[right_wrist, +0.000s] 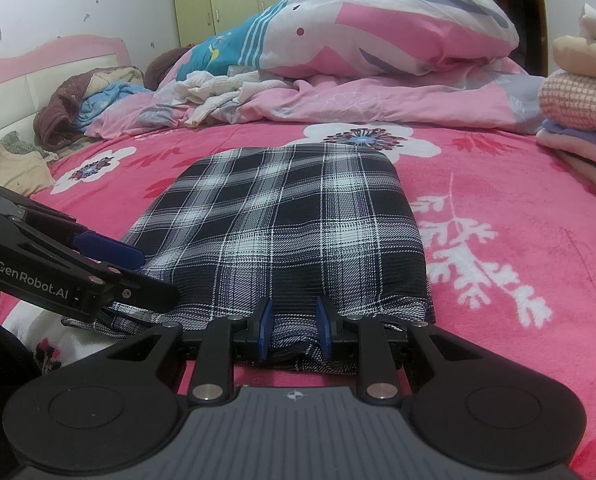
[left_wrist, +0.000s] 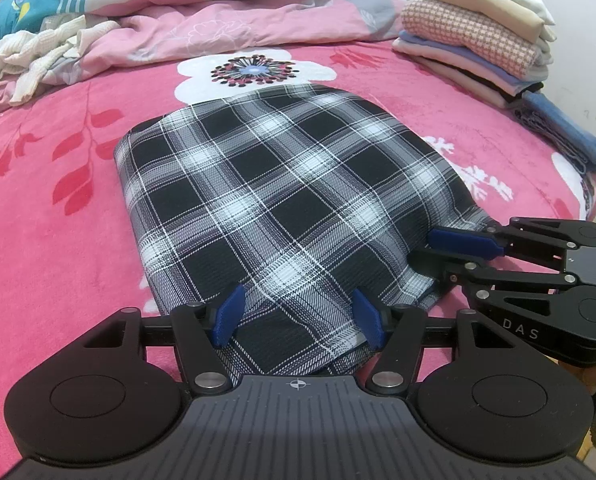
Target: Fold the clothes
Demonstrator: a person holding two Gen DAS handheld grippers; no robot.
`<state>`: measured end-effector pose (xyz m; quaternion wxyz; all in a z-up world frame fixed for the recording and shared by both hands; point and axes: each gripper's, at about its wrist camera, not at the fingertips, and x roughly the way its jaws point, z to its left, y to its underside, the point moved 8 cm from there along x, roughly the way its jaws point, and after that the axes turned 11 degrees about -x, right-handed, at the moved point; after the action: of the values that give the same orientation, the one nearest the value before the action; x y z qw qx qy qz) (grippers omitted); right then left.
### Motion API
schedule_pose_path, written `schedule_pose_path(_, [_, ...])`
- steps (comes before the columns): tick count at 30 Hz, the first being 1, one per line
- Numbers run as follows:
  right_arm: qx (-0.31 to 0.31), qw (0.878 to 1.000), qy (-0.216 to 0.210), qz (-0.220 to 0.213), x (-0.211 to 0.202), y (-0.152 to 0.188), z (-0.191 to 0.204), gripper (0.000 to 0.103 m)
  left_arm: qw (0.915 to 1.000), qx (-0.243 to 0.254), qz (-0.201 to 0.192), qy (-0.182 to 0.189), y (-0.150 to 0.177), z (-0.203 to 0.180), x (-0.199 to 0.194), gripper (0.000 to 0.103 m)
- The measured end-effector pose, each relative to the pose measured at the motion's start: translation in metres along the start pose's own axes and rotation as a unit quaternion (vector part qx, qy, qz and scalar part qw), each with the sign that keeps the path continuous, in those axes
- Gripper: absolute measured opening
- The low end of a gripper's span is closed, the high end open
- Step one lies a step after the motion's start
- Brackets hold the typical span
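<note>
A black-and-white plaid garment point(left_wrist: 266, 184) point(right_wrist: 298, 216) lies folded into a rectangle on the pink bed cover point(left_wrist: 38, 220). My left gripper point(left_wrist: 298, 318) is open at the garment's near edge. The cloth runs between its blue pads point(left_wrist: 228, 316), which stand well apart. My right gripper point(right_wrist: 295, 320) is shut on a bunched ridge of the same near edge, further to the right. Each gripper shows in the other's view: the right gripper point(left_wrist: 424, 248) at the cloth's right corner, the left gripper point(right_wrist: 158, 276) at its left corner.
A stack of folded clothes point(left_wrist: 478, 40) point(right_wrist: 578, 120) sits at the far right, with a blue cloth point(left_wrist: 566, 132) beside it. A crumpled white knit garment point(left_wrist: 38, 52) point(right_wrist: 218, 92) lies by the bunched pink quilt point(left_wrist: 218, 20) at the back. Bedding is heaped by the headboard point(right_wrist: 38, 60).
</note>
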<state>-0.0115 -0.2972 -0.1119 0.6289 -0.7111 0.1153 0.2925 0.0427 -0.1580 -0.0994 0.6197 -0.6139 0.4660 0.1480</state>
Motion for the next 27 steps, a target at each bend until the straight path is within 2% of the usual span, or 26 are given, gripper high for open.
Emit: schedule_pose_path(27, [0.001, 1.000, 0.000, -0.001, -0.0007, 0.0001, 0.0006, 0.026, 0.9999, -0.008, -0.007, -0.001, -0.0010, 0.0003, -0.0049, 0.064])
